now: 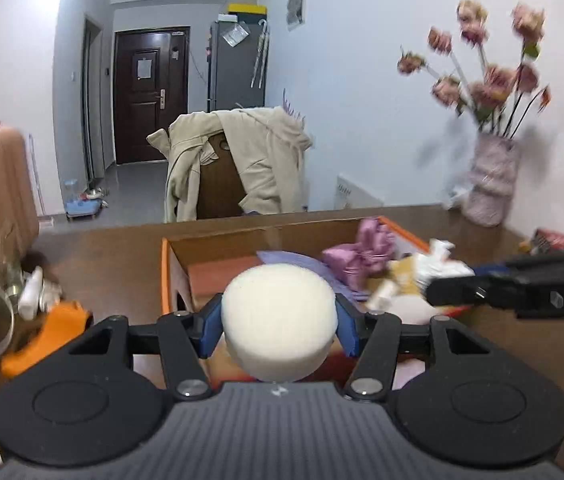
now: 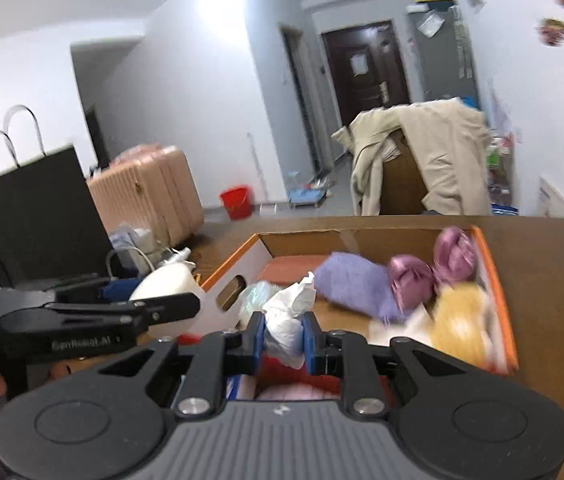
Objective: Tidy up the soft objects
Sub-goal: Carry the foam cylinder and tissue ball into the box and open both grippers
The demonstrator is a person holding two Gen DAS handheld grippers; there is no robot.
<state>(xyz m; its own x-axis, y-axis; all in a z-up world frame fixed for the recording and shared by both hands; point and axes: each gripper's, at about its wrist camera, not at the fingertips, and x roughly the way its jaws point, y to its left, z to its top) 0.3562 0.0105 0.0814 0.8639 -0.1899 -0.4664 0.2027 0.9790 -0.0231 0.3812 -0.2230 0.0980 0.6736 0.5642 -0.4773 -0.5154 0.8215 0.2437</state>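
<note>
Vase [image 1: 492,184] only in left view; red bucket [image 2: 236,201] only right

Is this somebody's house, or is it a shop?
Most likely a home, a flat's living area. A front door stands at the end of a hallway, a coat hangs over a chair, a pink suitcase waits by the wall, and flowers sit on the table.

box: open orange-edged cardboard box [image 2: 498,280] sitting on brown wooden table [image 2: 554,264] | inside: lilac fuzzy cloth [image 2: 356,284] lying left of pink satin bundles [image 2: 410,282] | behind table: coat-draped chair [image 2: 422,160] standing
</note>
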